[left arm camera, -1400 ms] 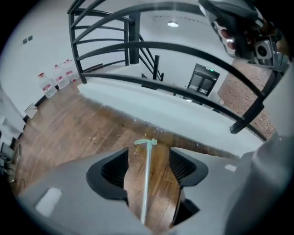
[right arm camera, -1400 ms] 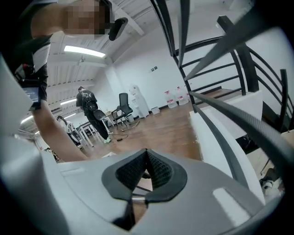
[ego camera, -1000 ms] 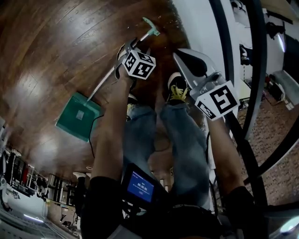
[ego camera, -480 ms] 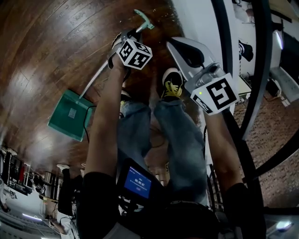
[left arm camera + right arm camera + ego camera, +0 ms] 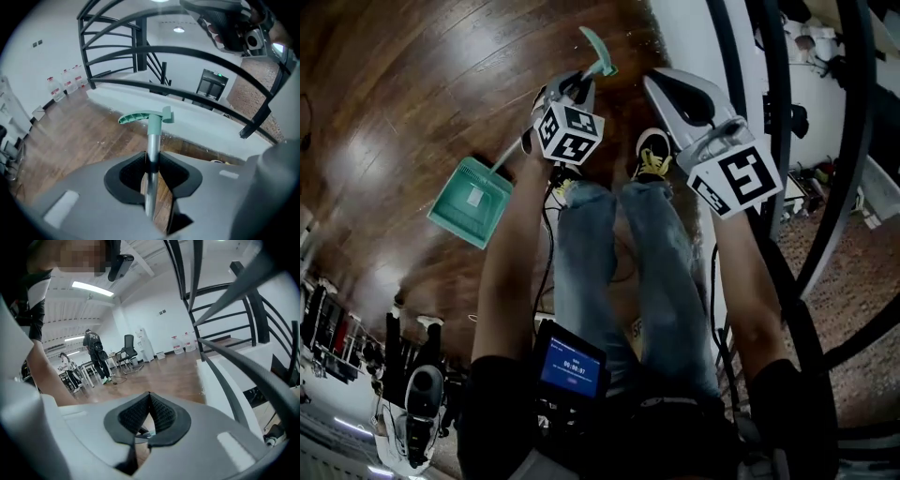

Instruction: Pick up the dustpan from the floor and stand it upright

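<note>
The dustpan has a green pan [image 5: 469,200], a long metal pole [image 5: 508,157] and a green curved grip [image 5: 598,56]. My left gripper [image 5: 572,86] is shut on the pole just below the grip. The pan hangs off the wooden floor at the left, lower than the gripper. In the left gripper view the pole [image 5: 153,150] runs up between the dark pads, which press on it, and the grip [image 5: 143,117] stands above them. My right gripper [image 5: 667,86] is shut on nothing, to the right of the grip and apart from it. Its pads [image 5: 161,416] meet.
A white stair base [image 5: 689,37] and black railings [image 5: 769,112] rise at the right. The person's legs and a yellow-laced shoe [image 5: 653,159] lie below the grippers. A screen device [image 5: 570,367] sits at the waist. People and a chair [image 5: 129,352] stand far off.
The dustpan has come up off the floor with my left gripper; the pan swung up and to the right. Both grippers have risen.
</note>
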A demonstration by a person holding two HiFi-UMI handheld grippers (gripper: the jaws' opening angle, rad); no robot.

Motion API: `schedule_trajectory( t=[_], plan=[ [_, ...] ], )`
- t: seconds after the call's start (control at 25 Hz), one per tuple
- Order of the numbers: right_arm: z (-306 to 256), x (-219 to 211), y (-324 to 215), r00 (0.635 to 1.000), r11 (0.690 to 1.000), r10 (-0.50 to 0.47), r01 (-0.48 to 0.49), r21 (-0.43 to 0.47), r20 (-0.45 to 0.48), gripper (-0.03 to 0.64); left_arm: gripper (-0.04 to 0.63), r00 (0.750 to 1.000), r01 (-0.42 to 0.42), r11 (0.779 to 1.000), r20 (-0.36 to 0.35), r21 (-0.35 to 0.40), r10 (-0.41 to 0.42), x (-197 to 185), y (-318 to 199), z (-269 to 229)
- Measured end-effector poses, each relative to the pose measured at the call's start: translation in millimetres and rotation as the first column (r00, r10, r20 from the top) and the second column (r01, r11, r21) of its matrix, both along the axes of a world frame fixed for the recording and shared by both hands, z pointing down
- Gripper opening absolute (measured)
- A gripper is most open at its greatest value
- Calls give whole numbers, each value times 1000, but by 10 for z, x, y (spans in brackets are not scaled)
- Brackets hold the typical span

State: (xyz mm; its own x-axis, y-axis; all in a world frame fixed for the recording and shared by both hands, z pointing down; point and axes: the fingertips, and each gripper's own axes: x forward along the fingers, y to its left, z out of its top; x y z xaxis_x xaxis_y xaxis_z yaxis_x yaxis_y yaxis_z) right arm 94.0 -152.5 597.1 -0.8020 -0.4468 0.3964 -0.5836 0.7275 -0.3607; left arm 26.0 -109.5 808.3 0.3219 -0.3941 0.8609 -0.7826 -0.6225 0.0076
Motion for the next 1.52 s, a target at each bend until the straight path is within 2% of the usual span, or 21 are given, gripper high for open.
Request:
schedule_trajectory(
  t=[0.2,0.44,0.64,0.84,1.04,1.28,1.32,1.4,1.52],
  plan=[
    [-942,-384,-2,998,998,-49,46,53,49,2,107,998,63,994,-37,89,-60,-340,20,-940],
    [-1649,-975,232,987,985,-150,143,99,61,3,104,985,164,968,-93,190,-149,-805,171,-1722],
    [-1886,-1450,496,969,968,-233,223,117,85,3,104,962,261,930,-149,260,-228,-1160,333,-2111],
    [-1907,-1810,732,947,950,-299,285,127,119,3,103,934,349,871,-200,346,-295,-1441,514,-2380],
    [-1908,-2015,1091,910,916,-395,380,125,128,3,103,918,397,817,-196,419,-346,-1641,783,-2665],
    [-2148,-2280,1866,864,874,-484,470,125,137,3,103,855,516,729,-227,449,-466,-1978,1625,-3022],
    [-2212,-2309,1991,857,867,-496,482,122,137,3,101,845,532,720,-229,446,-482,-2029,1789,-3067],
    [-2311,-2372,2210,852,863,-504,493,109,144,3,102,834,548,716,-224,431,-504,-2129,2095,-3132],
    [-2393,-2503,2497,854,864,-502,492,103,136,3,103,837,544,729,-219,416,-501,-2254,2448,-3180]
  ],
)
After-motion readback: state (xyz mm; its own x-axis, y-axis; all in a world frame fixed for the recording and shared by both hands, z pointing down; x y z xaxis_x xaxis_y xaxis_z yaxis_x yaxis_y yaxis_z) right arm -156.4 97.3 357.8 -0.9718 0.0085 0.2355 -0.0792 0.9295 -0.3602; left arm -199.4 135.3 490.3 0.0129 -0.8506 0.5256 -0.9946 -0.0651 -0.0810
